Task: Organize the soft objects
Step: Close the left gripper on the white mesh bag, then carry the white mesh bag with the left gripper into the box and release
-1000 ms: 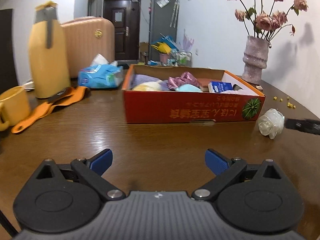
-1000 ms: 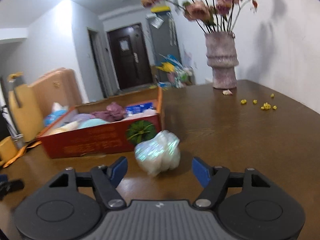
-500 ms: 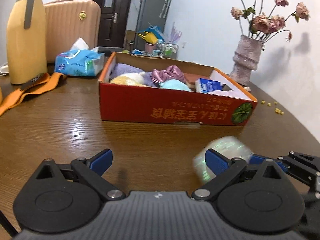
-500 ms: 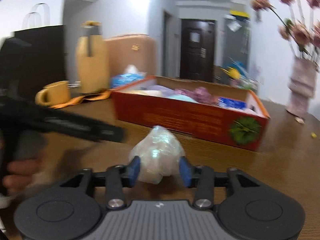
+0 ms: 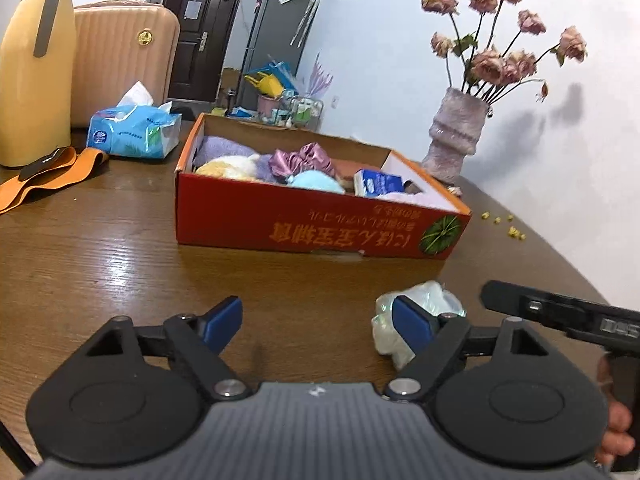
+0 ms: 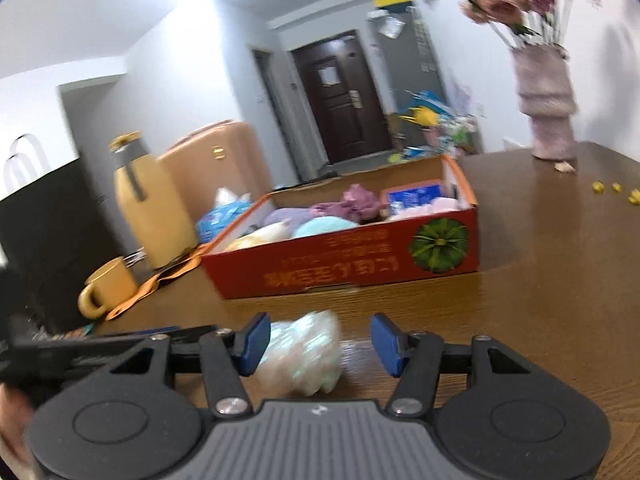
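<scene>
A white iridescent soft bundle (image 6: 304, 354) lies on the wooden table between the jaws of my right gripper (image 6: 320, 344). It touches the left pad, and a gap shows at the right pad. In the left wrist view the bundle (image 5: 424, 304) sits just past the right fingertip of my left gripper (image 5: 318, 322), whose jaws are closing with nothing between them. My right gripper (image 5: 560, 314) reaches in from the right. A red cardboard box (image 5: 320, 236) behind holds a purple scrunchie (image 5: 300, 158), a light blue plush (image 5: 316, 180) and other soft things.
A yellow thermos (image 5: 32, 64), a peach suitcase (image 5: 124, 56), a blue tissue pack (image 5: 132, 132) and an orange strap (image 5: 44, 176) stand at the left. A vase of dried flowers (image 5: 456, 136) and yellow crumbs (image 5: 512, 232) are at the right. A yellow mug (image 6: 108, 288) sits near the strap.
The right gripper closed on the bundle and carried it from beside the box corner toward the left gripper; its pads now stand a little wider. The left jaws have narrowed.
</scene>
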`<action>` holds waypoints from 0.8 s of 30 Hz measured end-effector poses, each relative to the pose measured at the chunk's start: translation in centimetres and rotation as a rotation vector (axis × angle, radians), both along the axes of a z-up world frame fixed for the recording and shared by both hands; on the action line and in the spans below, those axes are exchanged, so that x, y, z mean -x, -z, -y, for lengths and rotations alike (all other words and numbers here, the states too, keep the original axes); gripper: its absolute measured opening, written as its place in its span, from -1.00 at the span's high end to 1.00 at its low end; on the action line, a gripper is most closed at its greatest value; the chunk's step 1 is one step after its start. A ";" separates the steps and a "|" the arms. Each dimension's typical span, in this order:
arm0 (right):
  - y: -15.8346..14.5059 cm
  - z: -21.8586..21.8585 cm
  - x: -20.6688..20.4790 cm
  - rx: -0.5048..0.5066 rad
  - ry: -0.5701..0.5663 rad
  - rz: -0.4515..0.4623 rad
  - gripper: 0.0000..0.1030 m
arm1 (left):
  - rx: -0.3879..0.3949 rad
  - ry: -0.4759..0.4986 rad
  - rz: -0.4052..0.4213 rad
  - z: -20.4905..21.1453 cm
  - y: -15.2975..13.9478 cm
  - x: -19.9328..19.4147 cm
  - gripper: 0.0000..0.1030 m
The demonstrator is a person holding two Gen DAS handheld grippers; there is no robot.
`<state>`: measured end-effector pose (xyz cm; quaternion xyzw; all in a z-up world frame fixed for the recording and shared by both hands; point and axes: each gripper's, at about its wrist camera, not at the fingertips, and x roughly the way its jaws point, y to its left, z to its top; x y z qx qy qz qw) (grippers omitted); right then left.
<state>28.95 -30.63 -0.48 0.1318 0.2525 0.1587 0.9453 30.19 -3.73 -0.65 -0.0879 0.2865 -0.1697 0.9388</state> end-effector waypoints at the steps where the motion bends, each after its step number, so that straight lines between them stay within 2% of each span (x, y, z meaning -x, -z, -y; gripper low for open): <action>1: 0.2 0.0 -0.3 -0.002 0.012 -0.006 -0.01 | 0.018 0.007 -0.010 0.0 0.0 -0.2 -0.58; 3: 0.8 -0.1 -1.4 -0.012 0.025 -0.032 0.12 | 0.077 0.034 -0.050 0.1 0.2 -0.9 -0.48; 6: 1.7 -0.7 -2.5 -0.024 0.017 -0.071 0.26 | 0.153 0.088 -0.122 0.9 0.9 -2.0 -0.17; 8: 2.4 -0.9 -2.9 -0.046 0.003 -0.094 0.36 | 0.176 0.122 -0.154 1.6 1.6 -2.7 0.28; 10: 3.1 -1.0 -3.2 -0.081 -0.019 -0.123 0.72 | 0.202 0.145 -0.180 2.2 2.3 -3.2 0.58; 12: 3.8 -0.8 -3.5 -0.117 -0.022 -0.156 0.84 | 0.221 0.151 -0.173 2.4 2.7 -3.4 0.64; 16: 4.1 -0.5 -3.6 -0.148 -0.023 -0.177 0.92 | 0.222 0.154 -0.169 2.4 2.7 -3.2 0.73; 19: 3.7 -0.6 -3.1 -0.150 -0.025 -0.169 0.94 | 0.220 0.153 -0.169 2.0 2.3 -2.4 0.78; 24: 2.2 -1.2 -0.6 -0.125 -0.041 -0.120 0.94 | 0.206 0.164 -0.118 1.8 0.6 0.2 0.78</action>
